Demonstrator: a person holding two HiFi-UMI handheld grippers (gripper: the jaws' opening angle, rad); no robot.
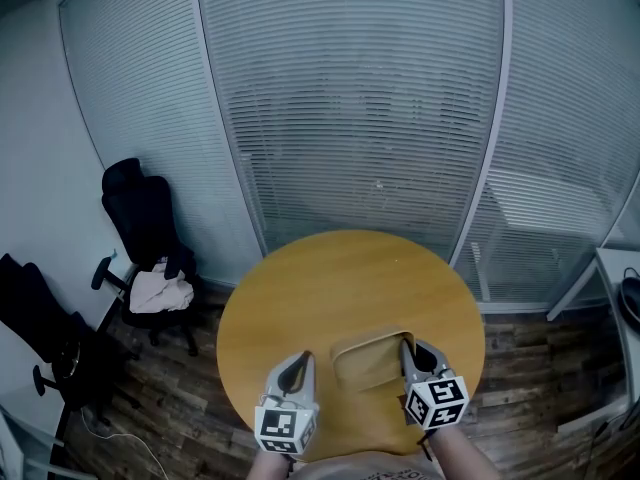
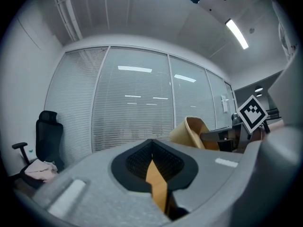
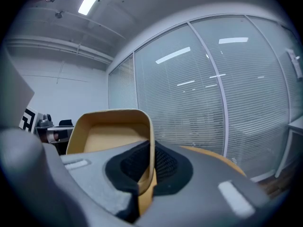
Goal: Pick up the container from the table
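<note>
A tan, shallow container [image 1: 370, 360] is over the near part of the round wooden table [image 1: 340, 278]. My right gripper [image 1: 408, 353] is shut on the container's right rim. In the right gripper view the thin wall [image 3: 150, 141] runs between the black pads of the right gripper [image 3: 147, 167], and the container's inside [image 3: 111, 136] faces the camera. I cannot tell if it touches the table. My left gripper [image 1: 297, 368] is to the container's left, apart from it, shut and holding nothing. The left gripper view shows its own jaws [image 2: 152, 162] closed and the tilted container [image 2: 191, 131] at the right.
A glass wall with blinds [image 1: 350, 98] stands behind the table. Black office chairs [image 1: 145, 228] stand at the left, one with clothes on its seat. A white desk [image 1: 620, 298] is at the right edge. The floor is dark wood.
</note>
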